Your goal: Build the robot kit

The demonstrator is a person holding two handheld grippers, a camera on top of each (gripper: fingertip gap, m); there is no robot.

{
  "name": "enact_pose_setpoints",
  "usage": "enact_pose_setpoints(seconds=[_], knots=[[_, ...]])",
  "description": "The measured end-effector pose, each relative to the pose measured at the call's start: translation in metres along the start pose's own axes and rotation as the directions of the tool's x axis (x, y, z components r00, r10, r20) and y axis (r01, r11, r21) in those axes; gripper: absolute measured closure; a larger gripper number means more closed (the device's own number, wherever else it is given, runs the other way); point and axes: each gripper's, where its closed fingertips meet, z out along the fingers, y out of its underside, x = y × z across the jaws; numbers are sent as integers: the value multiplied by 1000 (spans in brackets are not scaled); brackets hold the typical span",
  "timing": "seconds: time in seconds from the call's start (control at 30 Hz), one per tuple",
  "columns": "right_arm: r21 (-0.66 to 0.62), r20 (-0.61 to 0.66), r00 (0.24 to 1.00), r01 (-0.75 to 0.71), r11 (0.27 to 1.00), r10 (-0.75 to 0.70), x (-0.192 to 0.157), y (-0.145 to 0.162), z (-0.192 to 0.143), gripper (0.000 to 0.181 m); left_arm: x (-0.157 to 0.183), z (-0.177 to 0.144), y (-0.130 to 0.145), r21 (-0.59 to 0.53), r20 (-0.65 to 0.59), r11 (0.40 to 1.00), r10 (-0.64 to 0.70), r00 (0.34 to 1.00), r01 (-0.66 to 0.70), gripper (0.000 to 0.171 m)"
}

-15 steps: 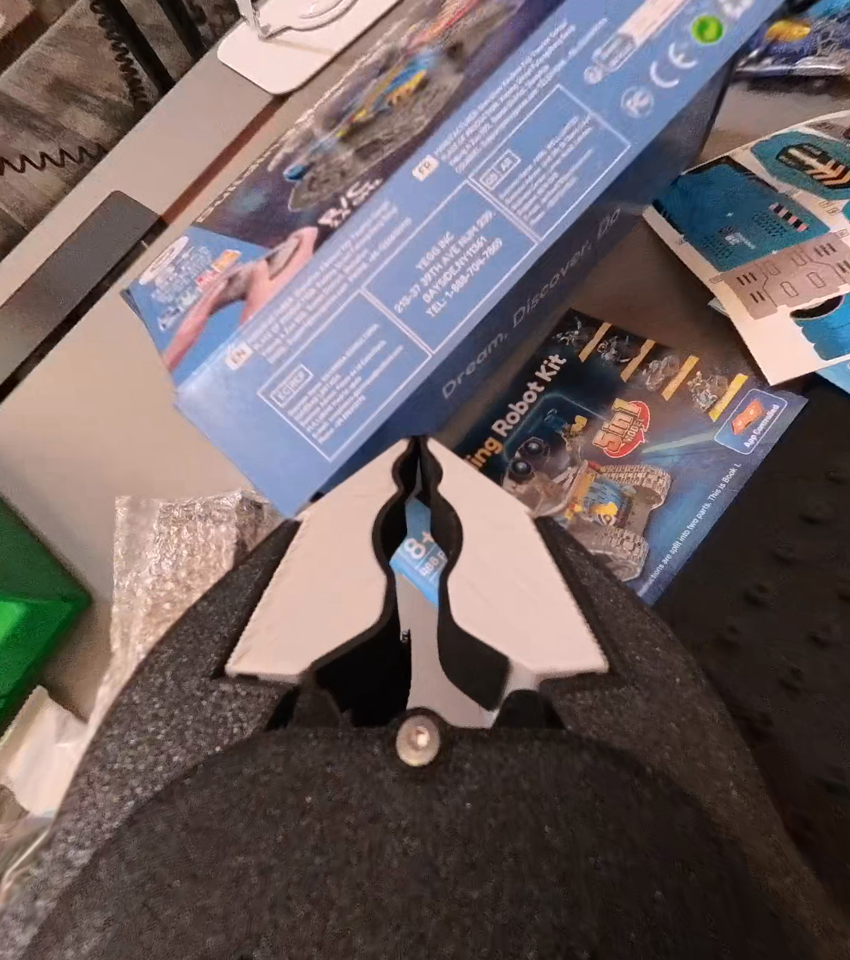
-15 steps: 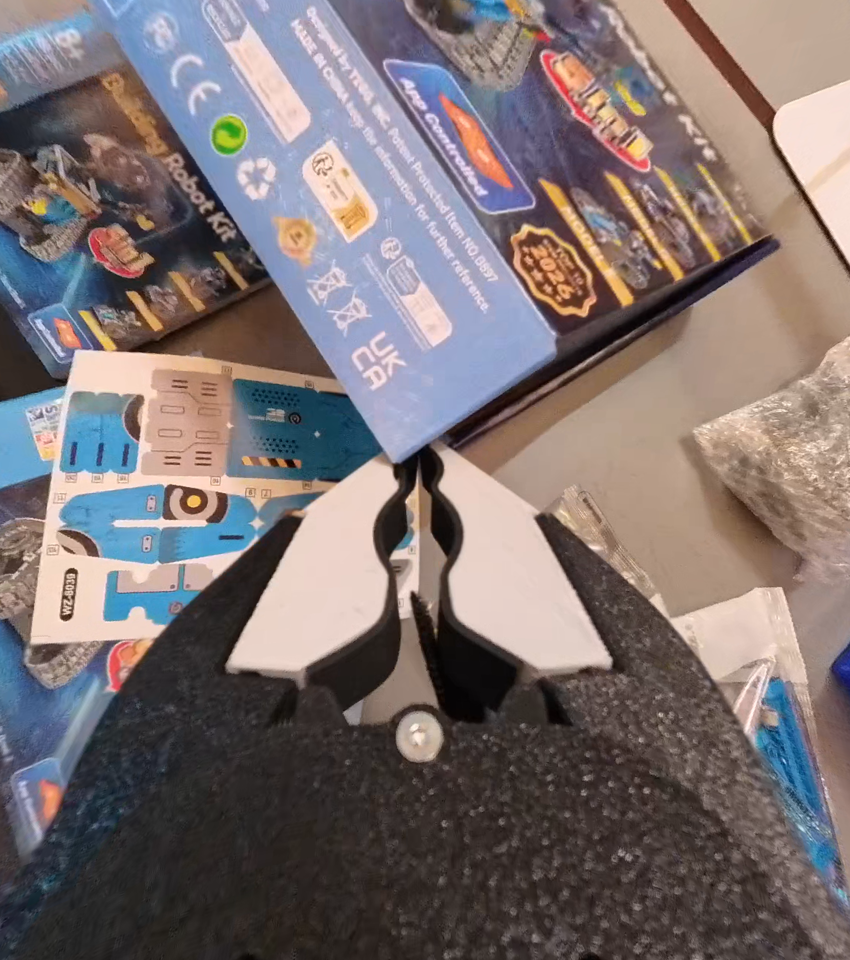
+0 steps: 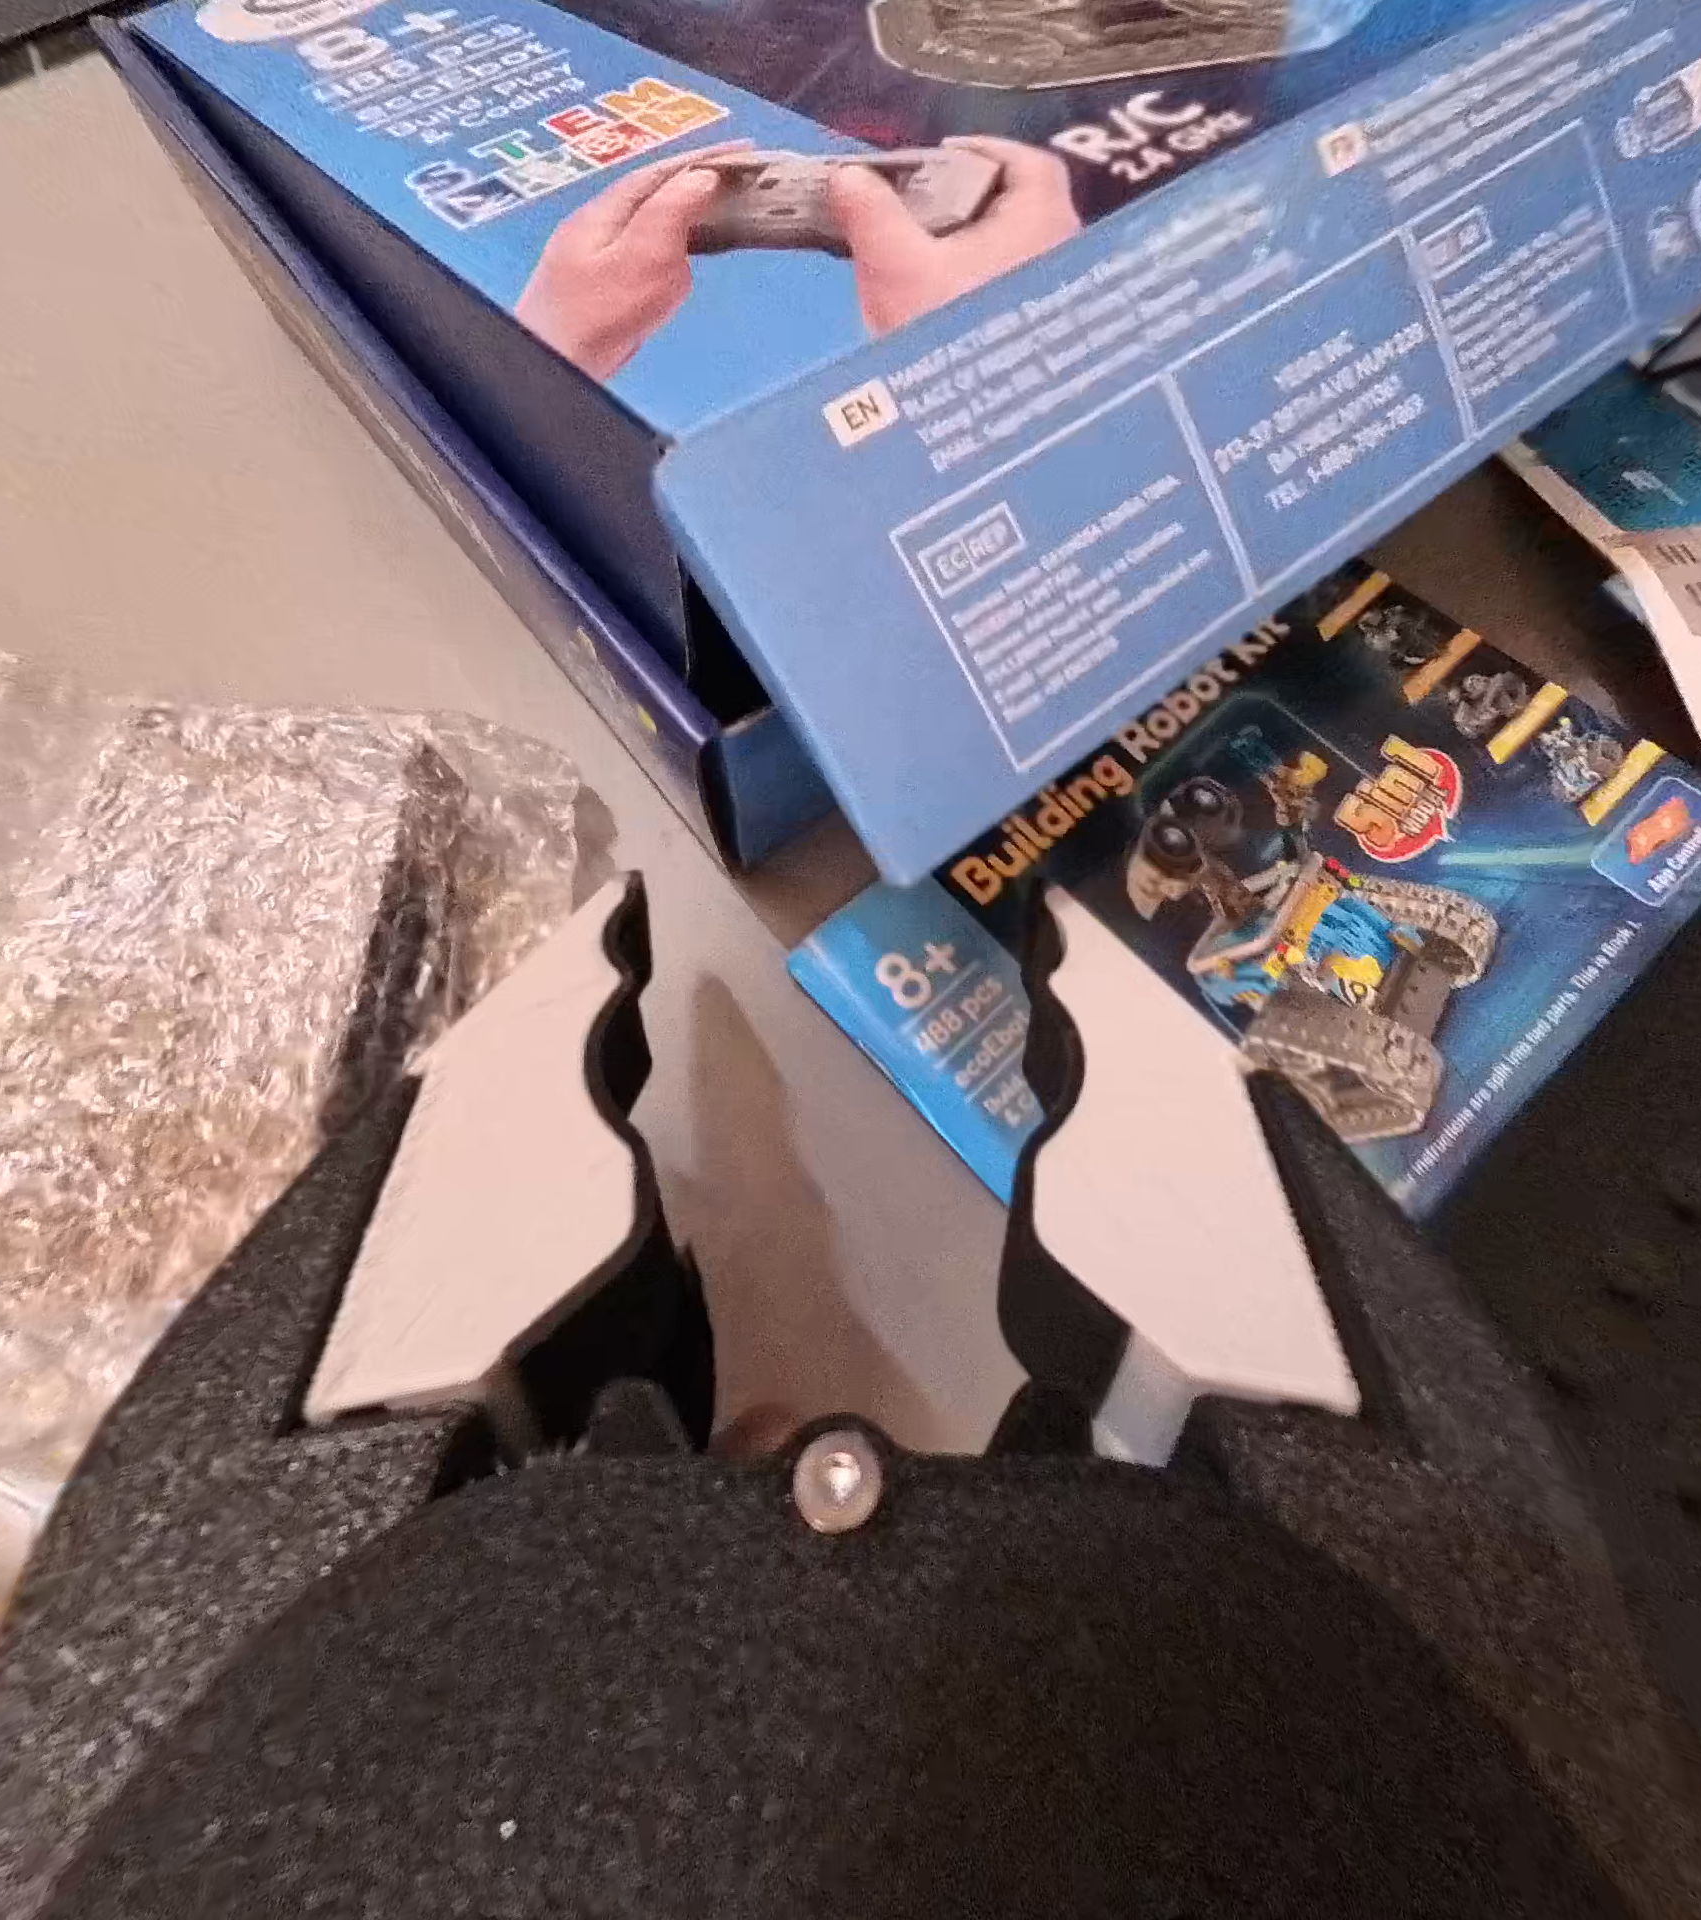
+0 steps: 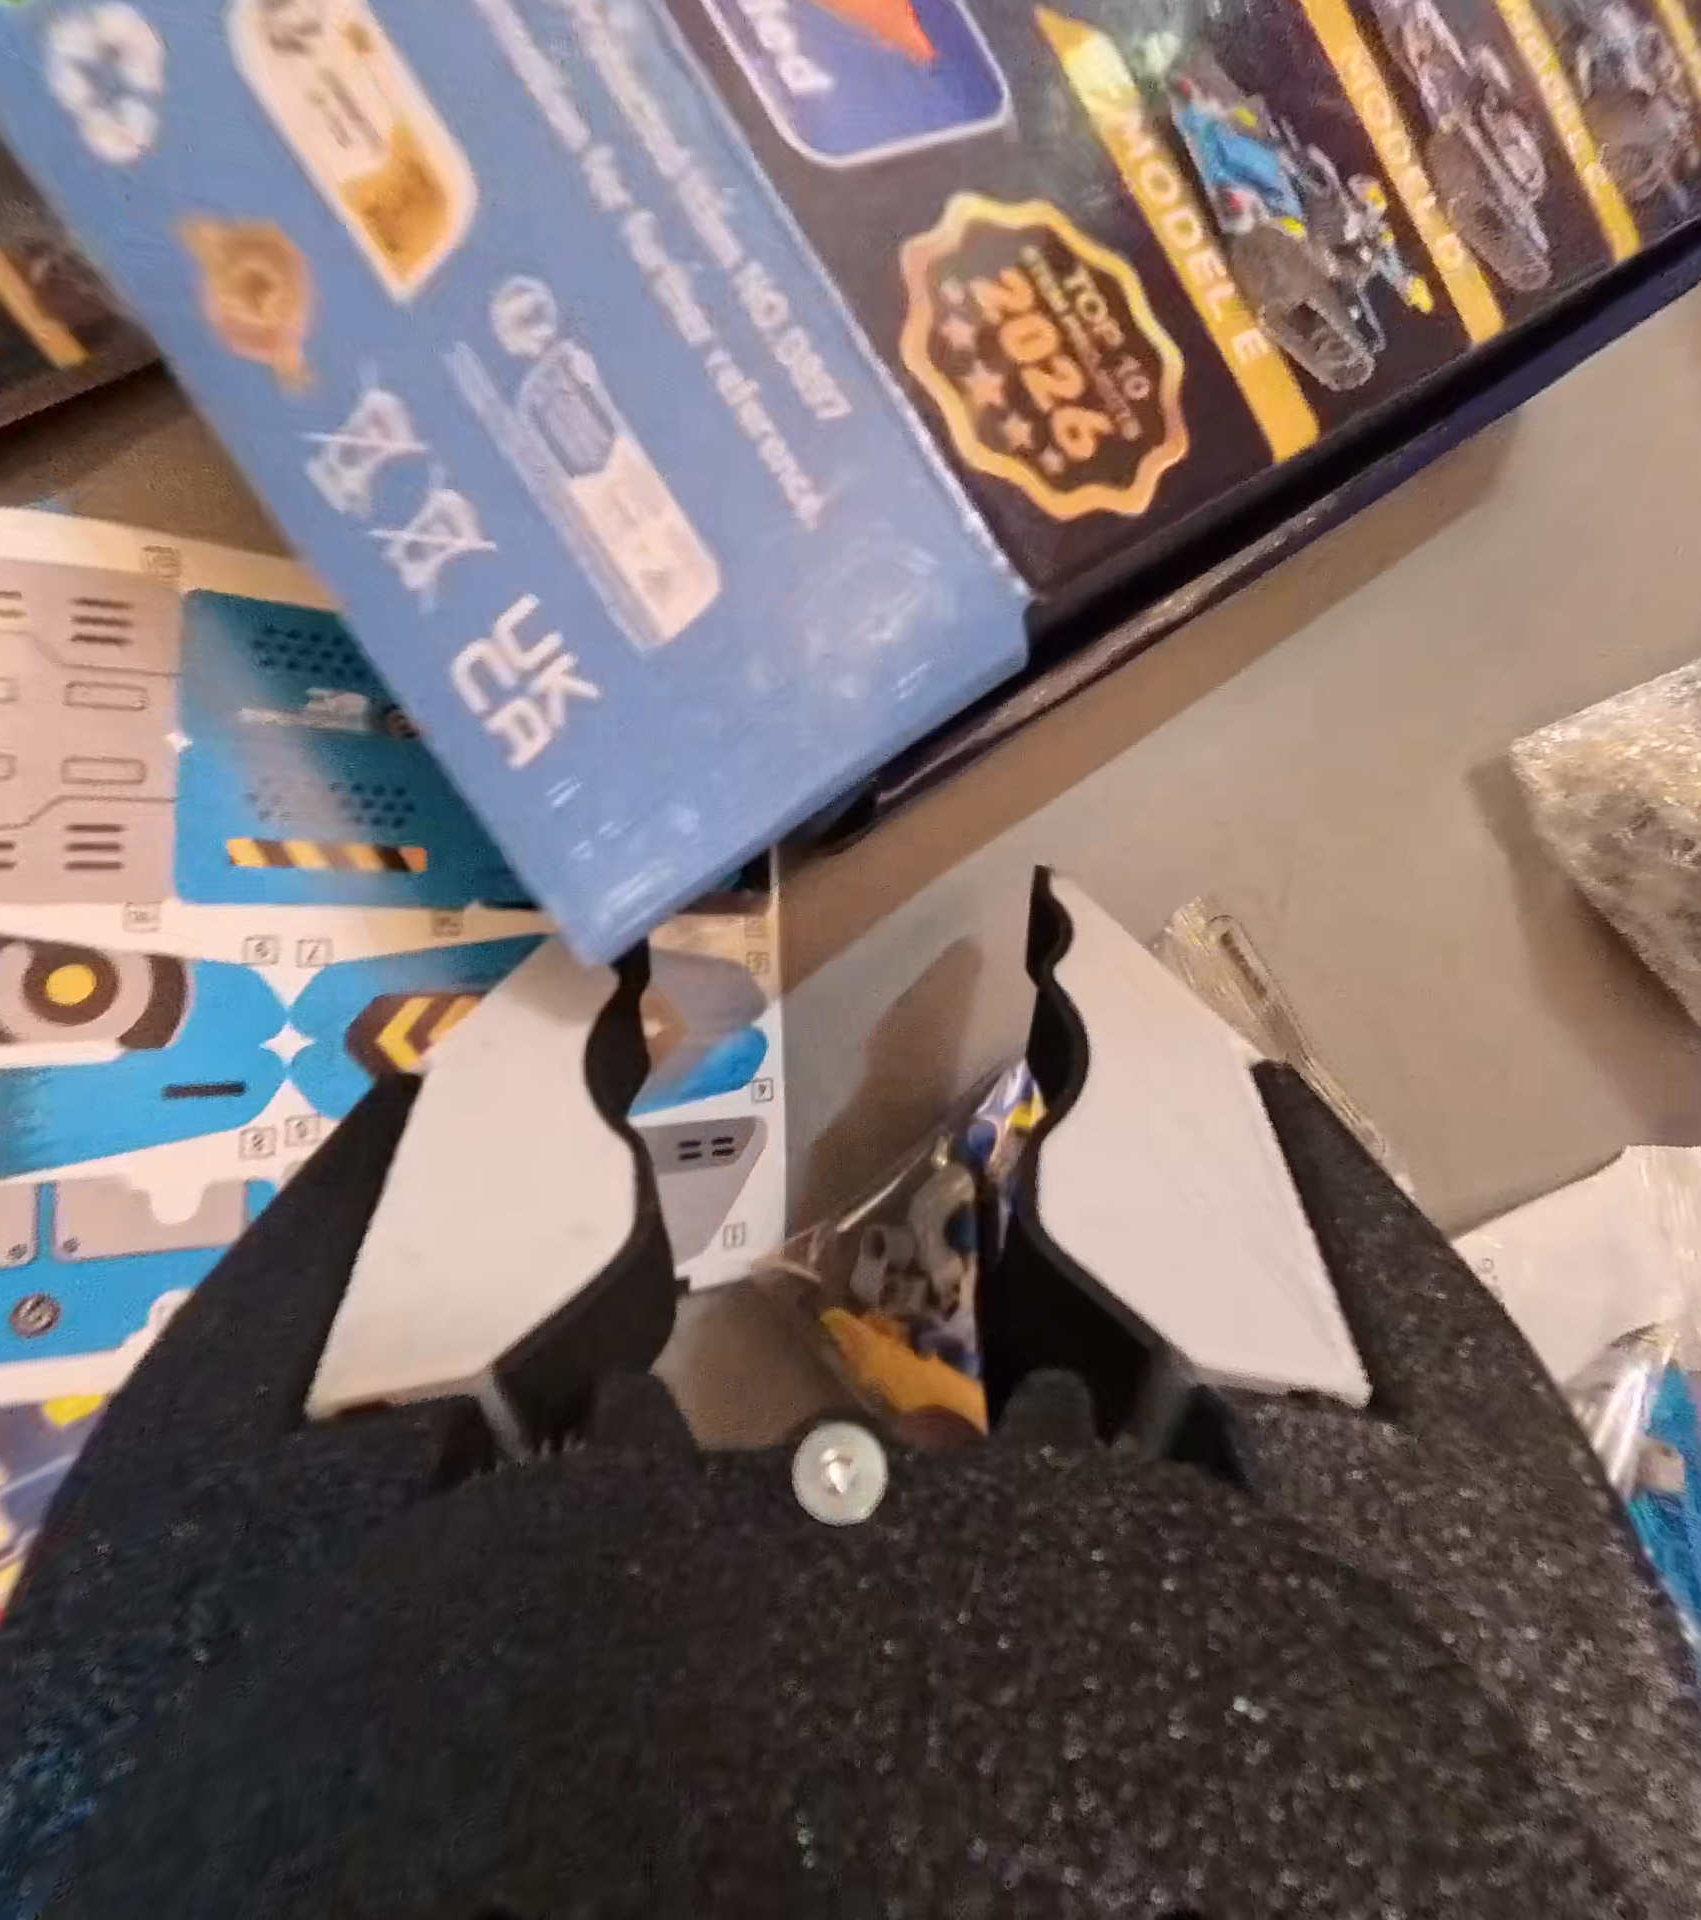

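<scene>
While gaping and empty, both tongs, left (image 3: 830, 914) and right (image 4: 830, 914), near one blue box lid (image 3: 1085, 582); two booklets.

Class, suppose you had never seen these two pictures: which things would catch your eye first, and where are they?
The big blue box lid fills the top of both views, tilted over the dark box. Below it each open gripper, left and right, holds nothing. A booklet lies right of the left gripper, a sticker sheet left of the right one.
</scene>
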Motion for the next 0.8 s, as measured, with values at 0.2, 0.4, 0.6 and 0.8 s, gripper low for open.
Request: enact_pose_setpoints(seconds=[0.2, 0.4, 0.6, 0.8], knots=[[13, 136, 983, -130, 991, 127, -9, -17, 17, 110, 2, 29, -9, -30, 14, 1000, 5, 1000, -4, 96], [125, 55, 990, -138, 983, 132, 11, -41, -20, 117, 8, -2, -50, 95, 49, 995, 26, 998, -30, 107], [248, -127, 990, -21, 968, 54, 23, -79, -85, 119, 17, -52, -108, 217, 131, 965, 120, 984, -147, 109], [329, -164, 982, -36, 944, 95, 32, -95, -109, 124, 17, -71, -140, 296, 151, 943, 112, 982, -153, 112]])
